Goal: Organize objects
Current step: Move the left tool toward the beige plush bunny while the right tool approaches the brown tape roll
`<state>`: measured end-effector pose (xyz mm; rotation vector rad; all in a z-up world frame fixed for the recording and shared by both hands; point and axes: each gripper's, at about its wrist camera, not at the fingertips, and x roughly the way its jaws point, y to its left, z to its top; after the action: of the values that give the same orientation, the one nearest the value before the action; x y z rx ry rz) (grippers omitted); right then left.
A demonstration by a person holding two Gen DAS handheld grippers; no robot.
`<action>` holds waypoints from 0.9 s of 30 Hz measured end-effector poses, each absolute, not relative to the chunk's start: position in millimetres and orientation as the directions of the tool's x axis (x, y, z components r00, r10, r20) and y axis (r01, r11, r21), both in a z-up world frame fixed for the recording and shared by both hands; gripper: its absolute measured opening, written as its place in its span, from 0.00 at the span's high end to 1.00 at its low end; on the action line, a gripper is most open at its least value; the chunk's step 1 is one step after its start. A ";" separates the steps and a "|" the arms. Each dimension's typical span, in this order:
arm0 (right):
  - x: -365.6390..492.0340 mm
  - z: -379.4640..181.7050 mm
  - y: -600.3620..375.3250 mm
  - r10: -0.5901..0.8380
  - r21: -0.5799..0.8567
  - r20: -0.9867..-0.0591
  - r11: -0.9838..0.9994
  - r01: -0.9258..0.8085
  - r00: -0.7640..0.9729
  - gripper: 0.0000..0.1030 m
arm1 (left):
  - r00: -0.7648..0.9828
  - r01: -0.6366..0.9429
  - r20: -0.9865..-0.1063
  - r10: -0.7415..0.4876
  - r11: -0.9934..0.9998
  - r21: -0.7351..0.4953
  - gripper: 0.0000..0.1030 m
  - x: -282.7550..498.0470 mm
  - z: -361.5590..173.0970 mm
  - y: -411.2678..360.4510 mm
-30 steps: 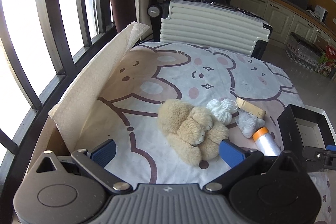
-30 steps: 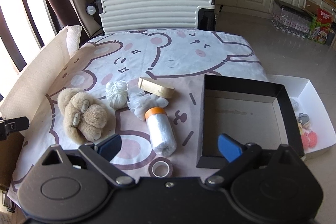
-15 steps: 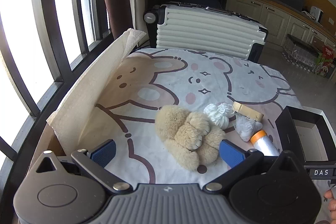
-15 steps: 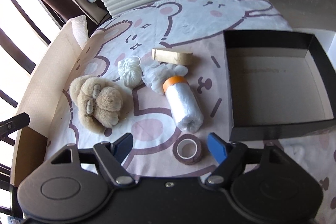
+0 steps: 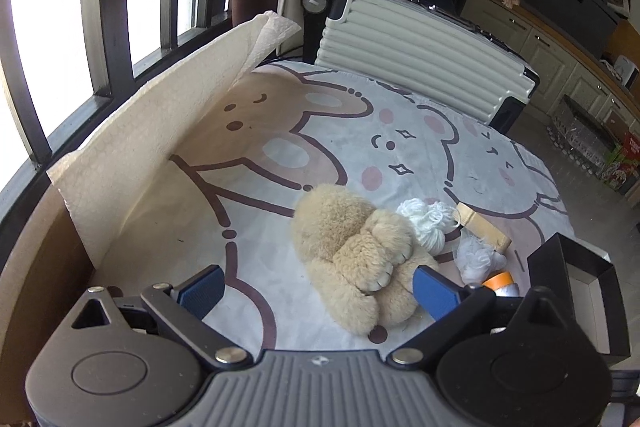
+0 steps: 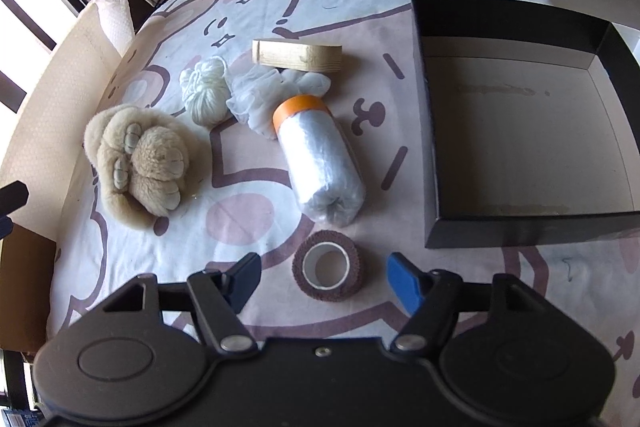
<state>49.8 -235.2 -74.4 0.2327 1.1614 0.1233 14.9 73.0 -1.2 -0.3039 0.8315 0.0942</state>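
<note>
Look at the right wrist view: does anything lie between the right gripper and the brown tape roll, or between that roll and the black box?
Nothing visible does. The right gripper is open, with the brown tape roll lying between its fingers. Only bare cloth separates the roll from the black box; the plastic-wrapped roll lies behind the tape roll.

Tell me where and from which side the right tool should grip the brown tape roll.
Come from above: the brown tape roll lies flat, hole up, between the right tool's open fingers. Pinch across its outer rim, a finger on each side.
</note>
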 end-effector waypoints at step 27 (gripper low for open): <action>60.1 -92.5 -221.5 0.182 0.143 -0.925 0.980 -0.138 0.334 0.53 | 0.569 -0.421 -0.807 -0.159 0.786 -0.452 0.04 71.0 -46.1 82.8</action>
<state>60.1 -221.5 -92.5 0.0412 1.2121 0.2086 71.0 82.8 -46.1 -0.6736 0.9716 0.1684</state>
